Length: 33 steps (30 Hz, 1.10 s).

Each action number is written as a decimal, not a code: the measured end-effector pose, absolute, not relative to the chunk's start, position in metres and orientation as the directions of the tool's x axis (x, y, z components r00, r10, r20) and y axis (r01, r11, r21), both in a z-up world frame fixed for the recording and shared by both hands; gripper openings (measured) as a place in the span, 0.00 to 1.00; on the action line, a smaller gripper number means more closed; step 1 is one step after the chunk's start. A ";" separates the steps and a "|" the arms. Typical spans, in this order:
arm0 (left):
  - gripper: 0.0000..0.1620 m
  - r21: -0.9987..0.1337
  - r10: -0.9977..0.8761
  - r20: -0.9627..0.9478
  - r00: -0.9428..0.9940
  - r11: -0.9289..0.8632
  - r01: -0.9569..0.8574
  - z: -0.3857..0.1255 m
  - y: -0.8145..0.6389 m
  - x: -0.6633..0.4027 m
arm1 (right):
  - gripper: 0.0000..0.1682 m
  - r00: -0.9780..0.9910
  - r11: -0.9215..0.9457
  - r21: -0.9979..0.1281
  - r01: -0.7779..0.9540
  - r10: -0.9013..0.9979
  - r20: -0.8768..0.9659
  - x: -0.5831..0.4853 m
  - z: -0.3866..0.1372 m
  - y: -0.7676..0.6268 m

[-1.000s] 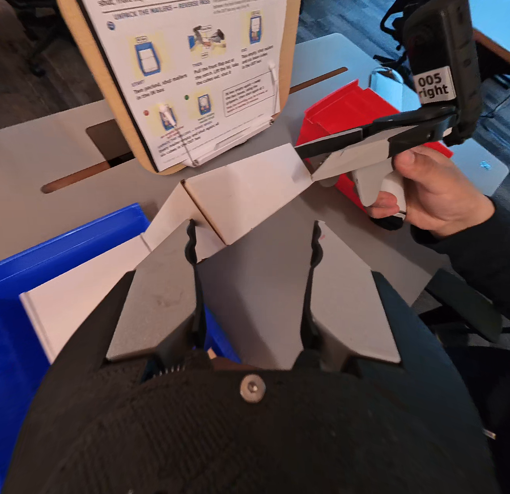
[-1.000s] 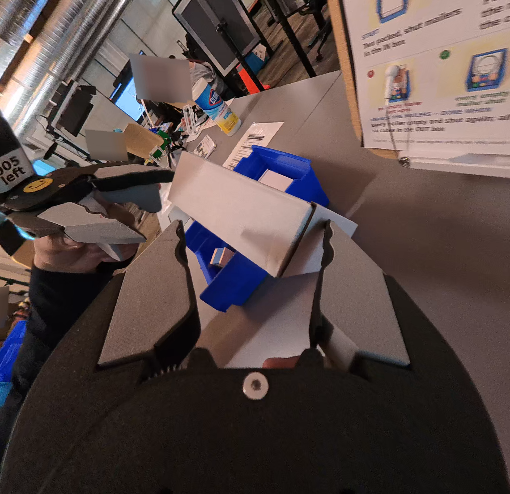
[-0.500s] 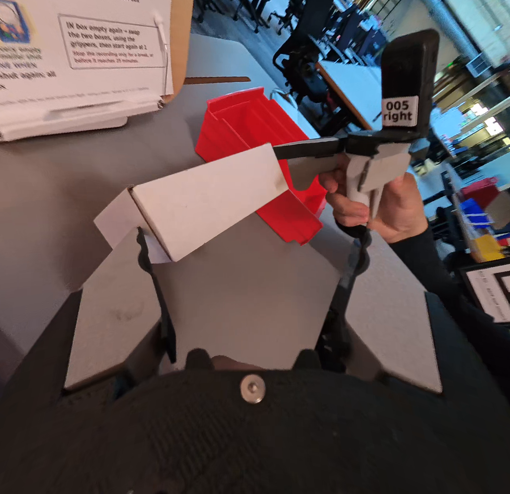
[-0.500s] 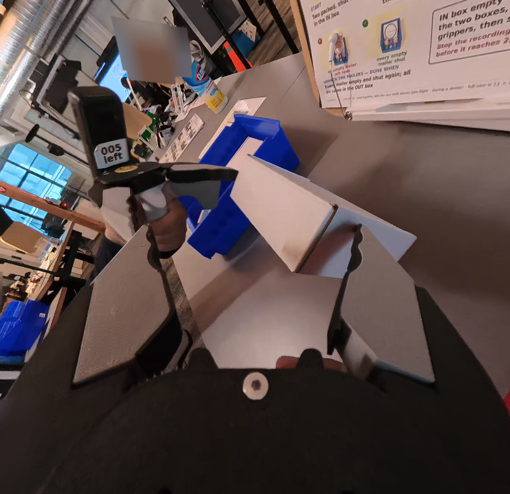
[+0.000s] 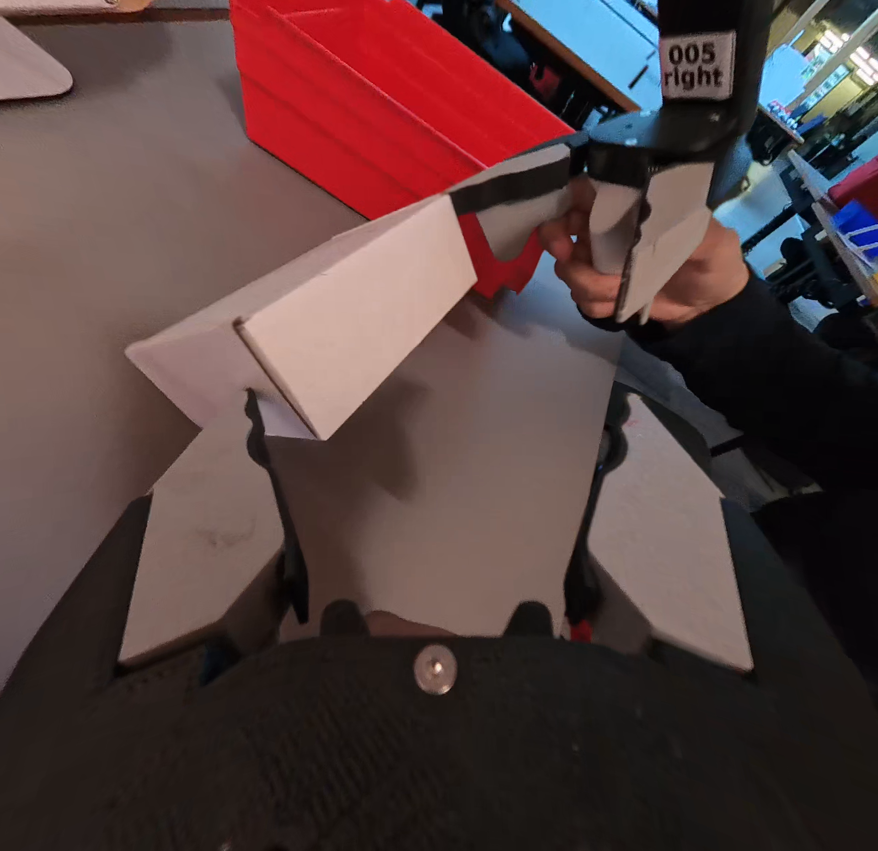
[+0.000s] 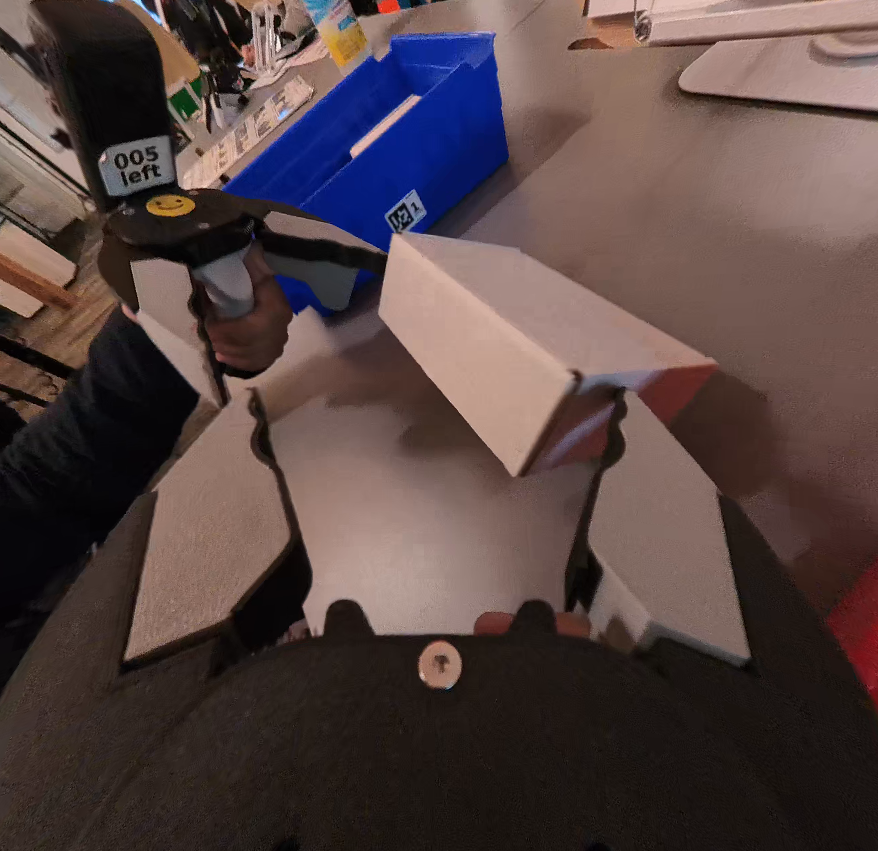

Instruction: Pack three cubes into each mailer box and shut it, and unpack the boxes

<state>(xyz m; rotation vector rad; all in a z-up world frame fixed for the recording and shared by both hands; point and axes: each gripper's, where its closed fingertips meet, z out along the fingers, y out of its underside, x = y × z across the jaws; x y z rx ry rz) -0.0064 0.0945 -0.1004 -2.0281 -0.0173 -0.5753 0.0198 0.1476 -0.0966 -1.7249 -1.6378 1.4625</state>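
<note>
Lifted clear, one mailer box [image 5: 351, 334], two grippers

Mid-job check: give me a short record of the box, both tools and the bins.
box: white mailer box, shut, tilted, apparently lifted off the grey table
left tool: open, one finger against a box end
right tool: open, one finger against the opposite end
red bin: on table beyond box
blue bin: on table, something white inside
</note>
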 end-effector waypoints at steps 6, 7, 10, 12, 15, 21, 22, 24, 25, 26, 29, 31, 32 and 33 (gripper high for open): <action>0.80 -0.756 -0.178 0.474 0.863 -0.585 0.294 -0.143 0.071 -0.001 | 0.71 -0.256 -0.276 -0.784 0.556 0.840 -0.477 0.048 -0.123 0.125; 0.76 -0.750 -0.169 0.475 0.864 -0.592 0.296 -0.149 0.067 0.000 | 0.69 -0.255 -0.270 -0.785 0.557 0.844 -0.472 0.050 -0.126 0.126; 0.67 -0.781 -0.173 0.463 0.869 -0.544 0.307 -0.144 0.057 -0.002 | 0.64 -0.241 -0.231 -0.827 0.513 0.886 -0.397 0.054 -0.121 0.136; 0.62 -0.817 -0.137 0.390 0.910 -0.508 0.274 -0.141 0.051 -0.014 | 0.63 -0.212 -0.161 -0.847 0.507 0.929 -0.303 0.053 -0.121 0.143; 0.61 -0.829 -0.066 0.279 0.958 -0.520 0.205 -0.145 0.045 -0.031 | 0.63 -0.150 -0.065 -0.828 0.556 0.973 -0.177 0.052 -0.136 0.147; 0.51 -0.744 -0.043 0.146 0.988 -0.663 0.081 -0.182 0.043 -0.039 | 0.58 -0.090 -0.040 -0.758 0.650 0.987 -0.129 0.051 -0.179 0.146; 0.50 -0.717 -0.045 0.145 0.988 -0.693 0.074 -0.190 0.044 -0.039 | 0.56 -0.097 -0.062 -0.749 0.659 0.981 -0.167 0.050 -0.183 0.143; 0.45 -0.683 -0.059 0.157 0.986 -0.728 0.065 -0.199 0.049 -0.036 | 0.54 -0.142 -0.096 -0.743 0.663 0.958 -0.250 0.046 -0.183 0.131; 0.38 -0.690 -0.073 0.161 0.984 -0.722 0.059 -0.197 0.053 -0.034 | 0.52 -0.159 -0.103 -0.739 0.666 0.948 -0.276 0.045 -0.181 0.127; 0.36 -0.683 -0.090 0.181 0.979 -0.728 0.060 -0.196 0.055 -0.029 | 0.51 -0.158 -0.100 -0.737 0.669 0.949 -0.272 0.045 -0.178 0.126; 0.31 -0.704 -0.130 0.155 0.979 -0.710 0.017 -0.180 0.056 -0.021 | 0.54 -0.152 -0.037 -0.753 0.657 0.972 -0.180 0.047 -0.161 0.134; 0.32 -0.731 -0.170 0.190 0.967 -0.682 0.024 -0.159 0.054 -0.009 | 0.58 -0.157 -0.033 -0.743 0.668 0.970 -0.184 0.050 -0.149 0.135; 0.33 -0.748 -0.185 0.199 0.962 -0.663 0.027 -0.147 0.054 -0.006 | 0.59 -0.164 -0.036 -0.735 0.677 0.966 -0.199 0.050 -0.144 0.134; 0.34 -0.762 -0.190 0.192 0.963 -0.647 0.025 -0.136 0.055 -0.005 | 0.58 -0.170 -0.037 -0.734 0.678 0.964 -0.205 0.049 -0.138 0.136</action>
